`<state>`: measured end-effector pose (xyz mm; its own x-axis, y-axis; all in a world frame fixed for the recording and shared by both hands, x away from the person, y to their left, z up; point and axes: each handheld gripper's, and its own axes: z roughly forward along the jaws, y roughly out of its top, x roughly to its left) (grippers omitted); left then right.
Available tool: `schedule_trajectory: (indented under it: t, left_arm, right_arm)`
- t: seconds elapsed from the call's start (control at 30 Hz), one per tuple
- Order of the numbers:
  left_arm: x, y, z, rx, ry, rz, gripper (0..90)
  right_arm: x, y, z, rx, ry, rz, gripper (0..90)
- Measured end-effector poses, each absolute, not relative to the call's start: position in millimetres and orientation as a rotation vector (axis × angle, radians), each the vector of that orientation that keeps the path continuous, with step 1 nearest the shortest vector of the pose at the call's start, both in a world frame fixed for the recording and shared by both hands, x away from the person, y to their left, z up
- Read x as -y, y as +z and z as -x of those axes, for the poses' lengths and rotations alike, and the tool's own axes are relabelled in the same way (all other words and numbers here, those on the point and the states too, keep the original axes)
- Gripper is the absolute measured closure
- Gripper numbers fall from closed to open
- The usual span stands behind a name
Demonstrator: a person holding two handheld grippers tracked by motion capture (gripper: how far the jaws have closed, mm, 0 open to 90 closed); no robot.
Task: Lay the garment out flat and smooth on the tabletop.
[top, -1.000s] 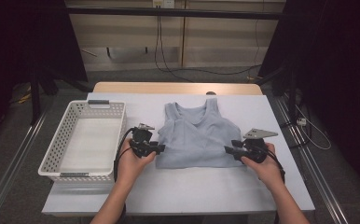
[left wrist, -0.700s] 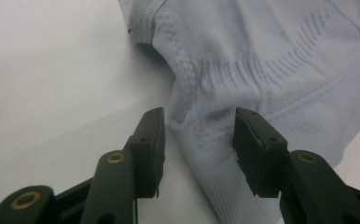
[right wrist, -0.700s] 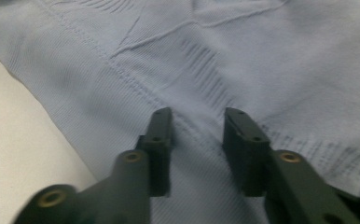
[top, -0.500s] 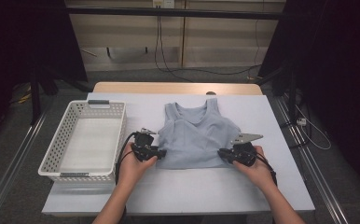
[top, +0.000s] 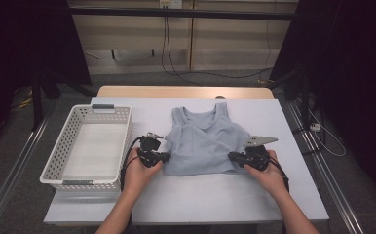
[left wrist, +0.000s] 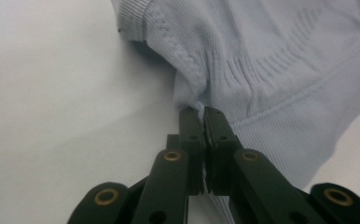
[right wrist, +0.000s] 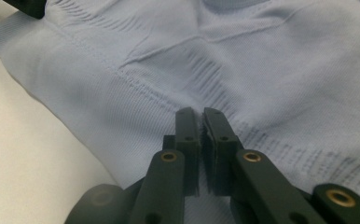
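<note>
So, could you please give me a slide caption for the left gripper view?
Left gripper pinching the side edge of a light blue top lying on the white table.

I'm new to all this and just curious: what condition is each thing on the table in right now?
Top: lying flat on the table, pinched at both sides.
Left claw: just closed, shut on the top's edge.
Right claw: just closed, shut on the top's fabric.
Basket: upright, empty, beside the top.
</note>
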<state>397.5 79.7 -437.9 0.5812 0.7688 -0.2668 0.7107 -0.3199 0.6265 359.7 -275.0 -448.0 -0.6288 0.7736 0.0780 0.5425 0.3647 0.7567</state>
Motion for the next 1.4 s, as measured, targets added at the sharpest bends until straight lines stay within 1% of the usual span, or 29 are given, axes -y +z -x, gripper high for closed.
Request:
schedule_trajectory:
  t: [0.2,0.53,0.73,0.77,0.83,0.87,0.97,1.0,1.13,1.23,1.3,1.4]
  left_arm:
    - [-88,-424,-397,-1.190,0.114,-2.028,87.7]
    - [-82,-441,-405,-1.238,0.148,-2.091,87.6]
    - [-80,-450,-406,-1.236,0.160,-2.109,86.3]
    - [-80,-449,-405,-1.239,0.145,-2.103,86.1]
    - [-81,-446,-404,-1.228,0.137,-2.104,84.0]
    - [-82,-445,-403,-1.226,0.142,-2.097,80.4]
    - [-84,-438,-400,-1.198,0.145,-2.078,73.4]
    - [-85,-434,-400,-1.187,0.129,-2.069,73.2]
    - [-81,-427,-398,-1.111,0.133,-2.047,66.6]
    - [-71,-431,-398,-1.037,0.133,-2.066,63.1]
    - [-65,-438,-401,-0.991,0.154,-2.088,57.9]
    - [-60,-448,-405,-0.983,0.157,-2.104,54.5]
  right_arm:
    - [280,-439,-363,-2.298,1.212,-1.184,86.2]
    - [274,-454,-376,-2.327,1.176,-1.233,85.9]
    - [272,-458,-376,-2.346,1.151,-1.218,83.2]
    - [272,-459,-375,-2.347,1.150,-1.215,83.1]
    - [272,-459,-374,-2.344,1.151,-1.214,83.1]
    - [272,-459,-373,-2.340,1.151,-1.214,82.9]
    - [272,-459,-372,-2.338,1.148,-1.209,82.3]
    - [272,-459,-372,-2.337,1.147,-1.211,82.1]
    - [271,-459,-371,-2.335,1.146,-1.218,81.5]
    - [271,-459,-371,-2.334,1.145,-1.220,81.2]
    - [271,-459,-372,-2.333,1.151,-1.225,81.2]
    - [271,-459,-371,-2.334,1.150,-1.225,81.1]
